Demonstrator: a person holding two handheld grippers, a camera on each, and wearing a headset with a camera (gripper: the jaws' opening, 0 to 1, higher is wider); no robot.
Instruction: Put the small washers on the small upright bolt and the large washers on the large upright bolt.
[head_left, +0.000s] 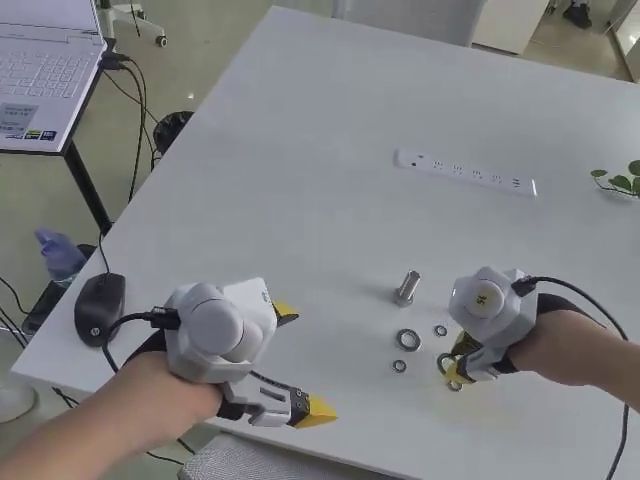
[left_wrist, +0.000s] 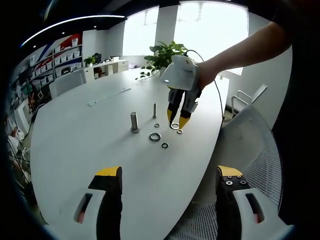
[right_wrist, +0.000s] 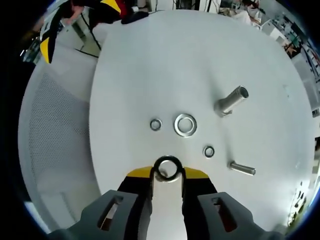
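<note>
My right gripper (head_left: 452, 372) (right_wrist: 168, 172) is shut on a large steel washer (right_wrist: 167, 167), held down at the white table (head_left: 300, 180). The large upright bolt (head_left: 407, 287) (right_wrist: 231, 101) stands just beyond it. Another large washer (head_left: 408, 340) (right_wrist: 185, 125) lies flat near the bolt, with small washers (head_left: 440, 330) (head_left: 399, 366) (right_wrist: 155, 124) beside it. A thin small bolt (right_wrist: 242, 169) (left_wrist: 154, 110) stands close to the right gripper. My left gripper (head_left: 303, 360) (left_wrist: 168, 172) hovers open and holding nothing at the near table edge, facing the bolts (left_wrist: 135, 122).
A white power strip (head_left: 465, 172) lies further back on the table. At the left stand a laptop (head_left: 40, 70) on a side stand and a black mouse (head_left: 98, 305) at the table corner. A mesh chair (left_wrist: 250, 150) sits at the near edge.
</note>
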